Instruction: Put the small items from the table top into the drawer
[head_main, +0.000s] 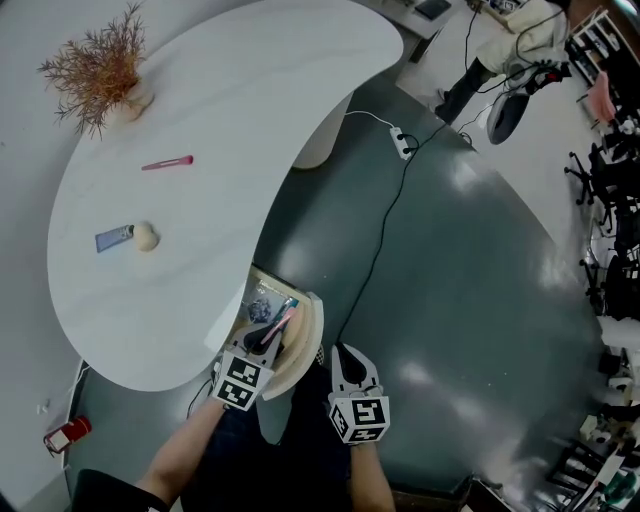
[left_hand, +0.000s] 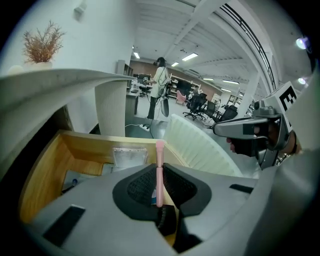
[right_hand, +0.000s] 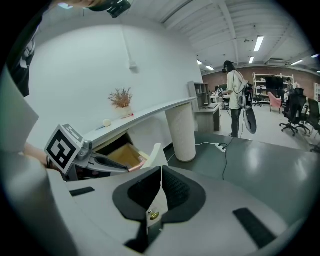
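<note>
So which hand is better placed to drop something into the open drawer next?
Left. The left gripper holds a pink stick right over the open drawer; the right gripper is shut, empty, beside it.

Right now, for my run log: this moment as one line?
left tool: shut on pink stick | over open drawer | right tool: shut, empty

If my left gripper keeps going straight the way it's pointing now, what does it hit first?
Probably the inside of the open drawer. The left gripper, shut on a pink stick, points down into it, so the stick's tip would land near the clear packet; depth is hard to judge.
</note>
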